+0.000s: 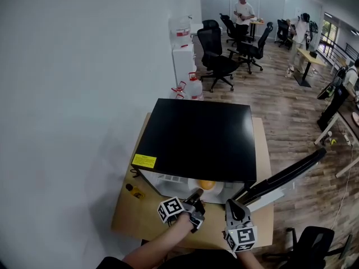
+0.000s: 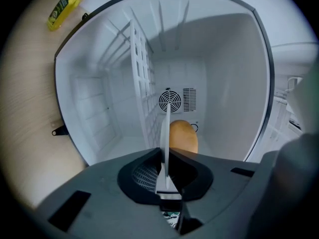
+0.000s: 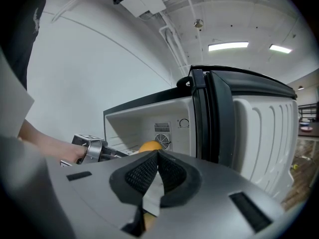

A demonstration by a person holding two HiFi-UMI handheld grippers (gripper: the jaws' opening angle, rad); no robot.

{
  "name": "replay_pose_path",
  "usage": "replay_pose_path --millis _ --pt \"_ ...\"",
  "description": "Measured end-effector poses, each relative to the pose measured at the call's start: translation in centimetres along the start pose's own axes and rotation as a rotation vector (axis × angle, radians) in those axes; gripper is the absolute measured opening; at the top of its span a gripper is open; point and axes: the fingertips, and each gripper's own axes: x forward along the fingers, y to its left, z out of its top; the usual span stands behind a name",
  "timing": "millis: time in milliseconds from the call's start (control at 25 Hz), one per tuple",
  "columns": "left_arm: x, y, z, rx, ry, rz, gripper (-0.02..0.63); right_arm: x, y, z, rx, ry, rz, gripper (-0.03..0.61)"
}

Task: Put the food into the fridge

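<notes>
A small black fridge (image 1: 196, 136) stands on a wooden table (image 1: 126, 220) with its door (image 1: 286, 178) swung open to the right. One orange-brown round food item (image 1: 206, 184) lies on the white floor inside, in front of the rear fan grille (image 2: 170, 100); it also shows in the gripper views (image 2: 183, 136) (image 3: 149, 146). My left gripper (image 1: 195, 197) (image 2: 167, 113) is shut and empty, just outside the opening, pointing at the food. The right gripper (image 1: 233, 204) (image 3: 157, 159) is shut beside it, near the door's hinge side, holding nothing that I can see.
A white wire shelf (image 2: 142, 91) stands inside the fridge. A small yellow bottle (image 1: 134, 191) (image 2: 65, 6) lies on the table left of the fridge, against the white wall. Water jugs (image 1: 192, 86), office chairs (image 1: 216, 60) and two people stand farther back.
</notes>
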Motion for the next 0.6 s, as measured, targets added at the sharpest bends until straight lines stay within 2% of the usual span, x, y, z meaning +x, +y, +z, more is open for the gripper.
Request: replay_pose_path --millis 240,440,600 --pt "1.9 -1.0 0.6 0.011 0.025 -0.011 0.031 0.2 -0.1 -0.1 -0.004 0.006 -0.003 0.06" --pt "3.3 -1.1 1.8 0.024 0.019 0.004 0.031 0.6 0.3 -0.2 -0.001 0.013 0.002 0.06" --pt "4.5 -1.0 1.9 0.043 0.047 0.019 0.031 0.9 0.2 -0.6 0.005 0.018 0.008 0.06"
